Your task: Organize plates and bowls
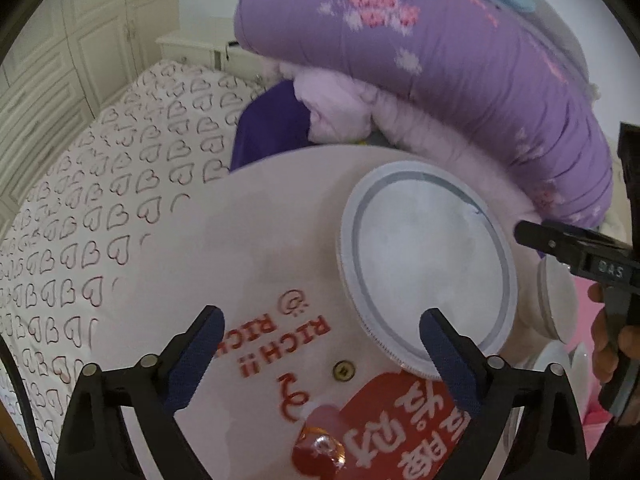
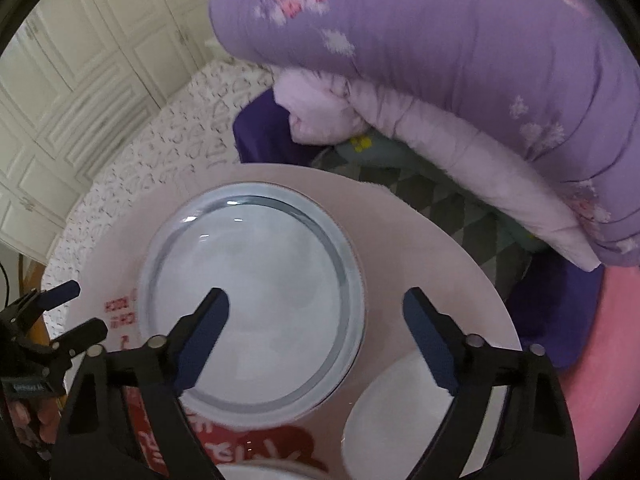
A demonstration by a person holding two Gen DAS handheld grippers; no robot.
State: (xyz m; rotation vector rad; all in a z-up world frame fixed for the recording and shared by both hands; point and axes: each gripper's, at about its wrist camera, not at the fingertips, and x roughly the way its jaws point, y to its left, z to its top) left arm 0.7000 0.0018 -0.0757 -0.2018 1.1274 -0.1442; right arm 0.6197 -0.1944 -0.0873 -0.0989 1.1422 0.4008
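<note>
Here, on a round pale desk printed with red lettering and a red patch: a white plate with a grey ring inside its rim, lying flat toward the desk's far edge. Just beside it, nearer the desk's right edge in the right wrist view, a second white dish, plain, apart from the plate by a narrow strip of desk. At the very bottom of that view, a sliver of another white rim, too little showing to name.

Above the plate and the dish, the right gripper, pointing steeply down, jaws spread wide with nothing between them; left finger over the plate's face, right finger over the gap beside the plain dish, touching neither as far as can be told. Seen in the left wrist view as a black tool reaching in from the right, held in a hand.

Over the desk's near part, the left gripper, jaws likewise wide and empty, left finger above the "RICH" lettering, right finger in front of the plate's near rim. Contact with the rim: cannot tell.

Beyond the desk's far edge, a rolled purple quilt with pink and white flowers, a dark purple cloth under it, and a bed sheet patterned with outlined hearts. Behind, cream panelled wardrobe doors.
</note>
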